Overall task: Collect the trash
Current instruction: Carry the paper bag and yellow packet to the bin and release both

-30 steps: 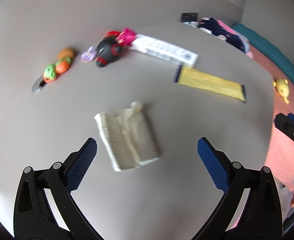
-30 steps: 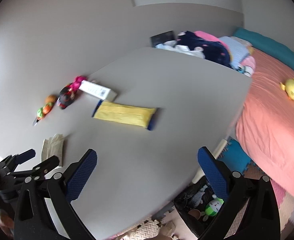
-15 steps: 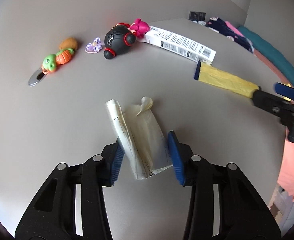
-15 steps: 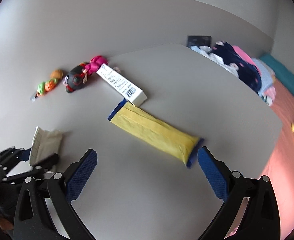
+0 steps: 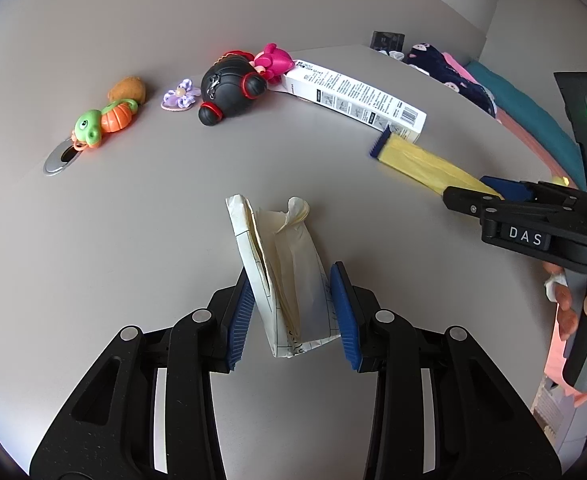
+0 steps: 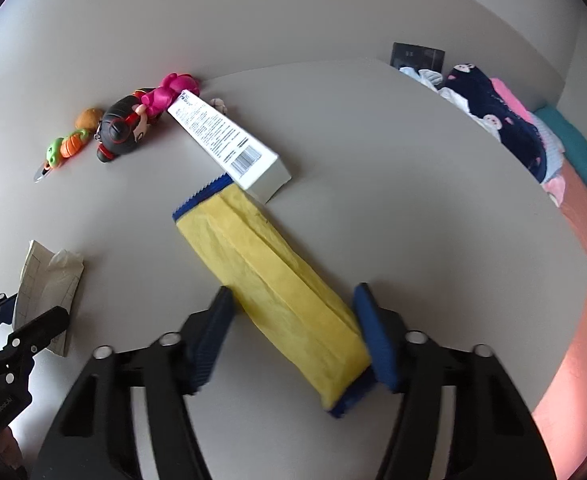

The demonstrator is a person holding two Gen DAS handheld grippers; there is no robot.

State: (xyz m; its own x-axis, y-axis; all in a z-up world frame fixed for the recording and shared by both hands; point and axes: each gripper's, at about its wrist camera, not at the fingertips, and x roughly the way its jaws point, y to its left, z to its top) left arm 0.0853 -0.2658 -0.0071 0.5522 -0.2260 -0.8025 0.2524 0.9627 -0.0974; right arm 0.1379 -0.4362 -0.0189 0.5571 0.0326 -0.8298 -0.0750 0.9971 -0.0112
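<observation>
My left gripper (image 5: 293,314) is shut on a crumpled cream paper wrapper (image 5: 283,276), whose sides buckle up between the blue pads on the grey table (image 5: 133,240). My right gripper (image 6: 293,334) straddles the near end of a yellow packet with blue ends (image 6: 277,284). Its jaws are narrowed around the packet; the left pad still shows a small gap. The packet also shows in the left wrist view (image 5: 421,162), and the wrapper in the right wrist view (image 6: 49,284). A long white carton (image 6: 225,144) lies beyond the packet, touching its far end.
Small toys line the table's far side: a black and red plush (image 5: 229,88), a pink figure (image 5: 273,60), a green and orange turtle (image 5: 101,120) and a purple bow (image 5: 179,96). A cable grommet (image 5: 61,156) sits at left. Clothes (image 6: 501,124) and a pink bed (image 6: 585,300) lie right.
My left gripper closed on the paper wrapper and squeezed it so it folds up. My right gripper swung left and forward over the yellow packet and its jaws narrowed around it.
</observation>
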